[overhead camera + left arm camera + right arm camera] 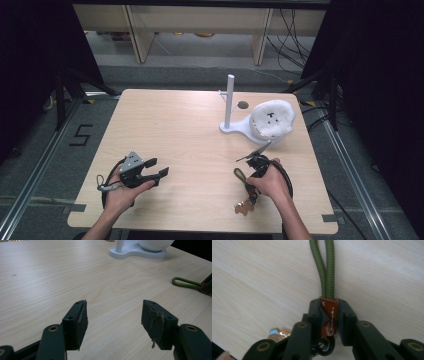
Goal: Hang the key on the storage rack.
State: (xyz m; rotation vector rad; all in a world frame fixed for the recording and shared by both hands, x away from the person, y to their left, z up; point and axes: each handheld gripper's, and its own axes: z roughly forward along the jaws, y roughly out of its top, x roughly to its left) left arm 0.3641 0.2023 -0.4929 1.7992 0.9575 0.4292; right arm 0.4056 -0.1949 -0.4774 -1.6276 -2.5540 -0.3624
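A key fob lies near the table's front right: an olive-green cord loop point(325, 267) joined by a reddish-brown leather tab point(330, 316) to a dark ring and a brass-coloured charm point(279, 334). My right gripper point(328, 305) is shut on the leather tab, with the cord loop running away from the jaws over the wood. From above, the loop point(239, 175) and the charm point(243, 206) sit just left of the right hand, with the right gripper point(250, 186) between them. My left gripper point(159, 168) rests at the front left, its jaws open and nothing between them point(115, 315).
A white stand point(235, 128) with an upright post point(230, 97) sits at the back right of the light wooden table point(175, 125), with a white fluffy round object point(272, 119) on its base. The left gripper view also shows the stand point(135, 252) and the cord loop point(186, 284).
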